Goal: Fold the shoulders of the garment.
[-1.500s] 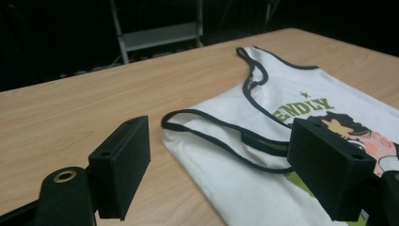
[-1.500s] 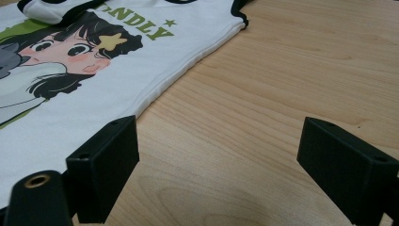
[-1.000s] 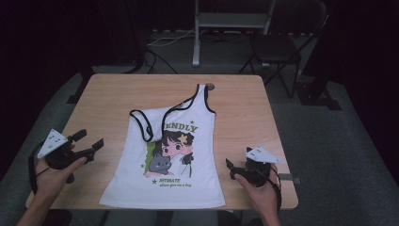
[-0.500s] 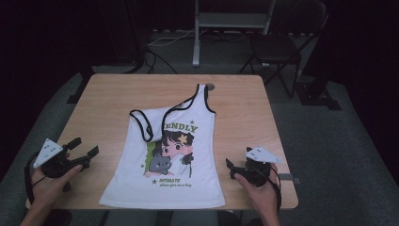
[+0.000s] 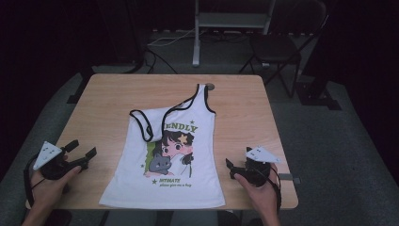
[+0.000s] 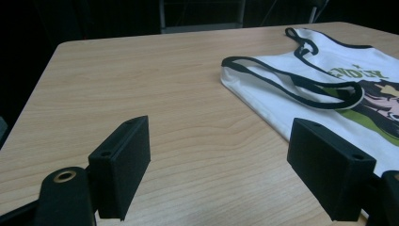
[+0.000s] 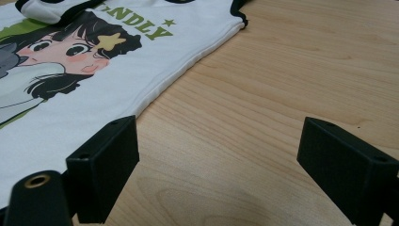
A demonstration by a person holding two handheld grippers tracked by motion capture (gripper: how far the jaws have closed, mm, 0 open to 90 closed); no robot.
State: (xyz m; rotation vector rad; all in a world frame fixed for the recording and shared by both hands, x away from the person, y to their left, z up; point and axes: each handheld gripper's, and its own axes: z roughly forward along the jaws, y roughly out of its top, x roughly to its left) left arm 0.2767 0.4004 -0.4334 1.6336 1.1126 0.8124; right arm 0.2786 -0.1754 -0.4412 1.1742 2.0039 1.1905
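Lying flat near the middle of the wooden surface (image 5: 108, 99), a white tank top (image 5: 171, 160) with black trim and a cartoon print is seen, its hem toward the near edge and one strap folded over at its far left. The left claw (image 5: 81, 149) is held over bare wood at the near left, well apart from the garment, its jaws spread wide and nothing gripped. The right claw (image 5: 230, 169) is held at the near right, just beside the top's right side seam, its jaws likewise released, with bare wood seen between them
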